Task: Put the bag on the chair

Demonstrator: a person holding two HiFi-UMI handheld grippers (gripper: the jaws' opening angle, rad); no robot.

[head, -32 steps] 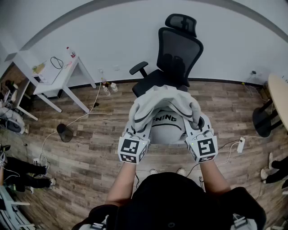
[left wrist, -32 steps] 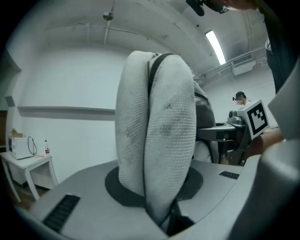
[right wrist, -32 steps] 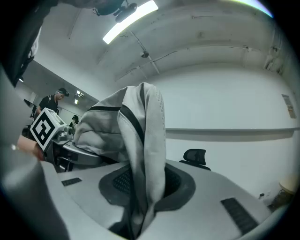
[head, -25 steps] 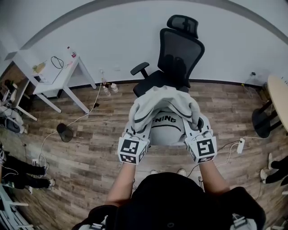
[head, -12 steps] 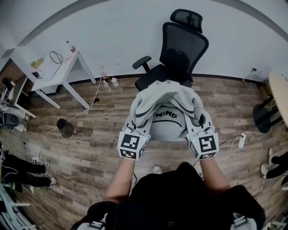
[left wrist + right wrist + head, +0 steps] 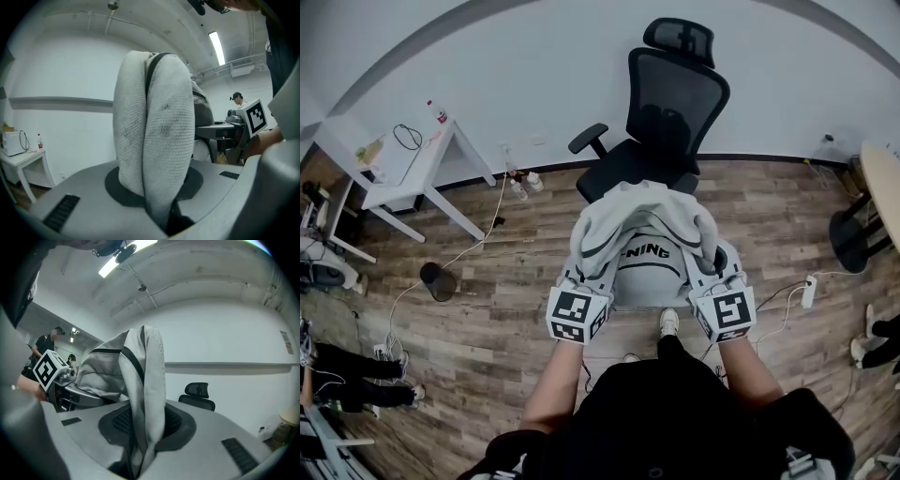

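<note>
White table [image 6: 417,173] at left w/ a bottle [image 6: 438,112] and a cable [image 6: 401,138] on top. Power strip [image 6: 809,292] on the wood floor [image 6: 487,319] at right (cords attached), small bottles [image 6: 525,184] by the wall.

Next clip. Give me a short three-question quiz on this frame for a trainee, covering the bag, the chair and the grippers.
1. True or false: the bag already lies on the chair.
2. What do the left gripper and right gripper clamp? A) nothing B) the bag's fabric C) an armrest
3. Fill in: in the head view, left of the chair, a white ____ stands by the wall.
Key: 1 false; 2 B; 3 table.
</note>
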